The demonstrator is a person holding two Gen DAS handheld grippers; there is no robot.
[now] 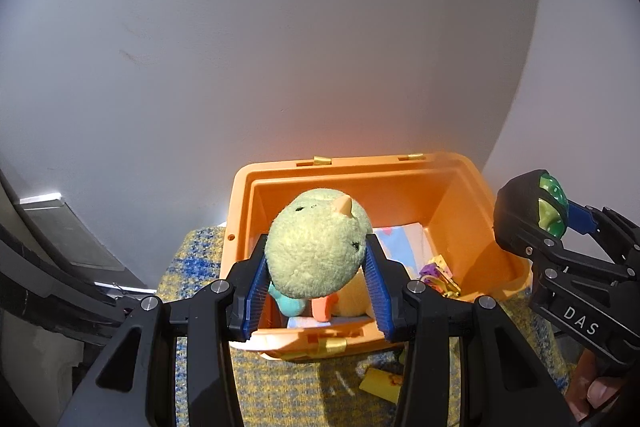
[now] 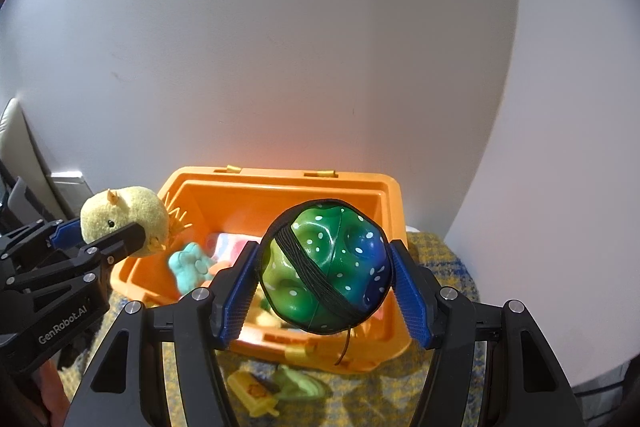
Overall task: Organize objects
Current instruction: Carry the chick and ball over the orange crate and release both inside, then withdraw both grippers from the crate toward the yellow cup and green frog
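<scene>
My left gripper (image 1: 316, 259) is shut on a yellow-green plush chick (image 1: 318, 243) with an orange beak, holding it over the near left part of an open orange plastic box (image 1: 460, 187). The chick also shows in the right wrist view (image 2: 124, 215). My right gripper (image 2: 326, 271) is shut on a green and blue dimpled ball (image 2: 326, 267) with white dots and a black cord wrapped around it, held above the box (image 2: 384, 195). The same ball shows in the left wrist view (image 1: 554, 207) beside the box's right rim.
Inside the box lie a pastel cloth (image 1: 404, 239), a teal plush piece (image 2: 190, 267) and a small purple and yellow trinket (image 1: 438, 273). The box stands on a yellow and blue woven cloth (image 1: 280, 387). A yellow popsicle toy (image 2: 254, 393) and a green toy (image 2: 300, 383) lie in front of it. A white wall is behind.
</scene>
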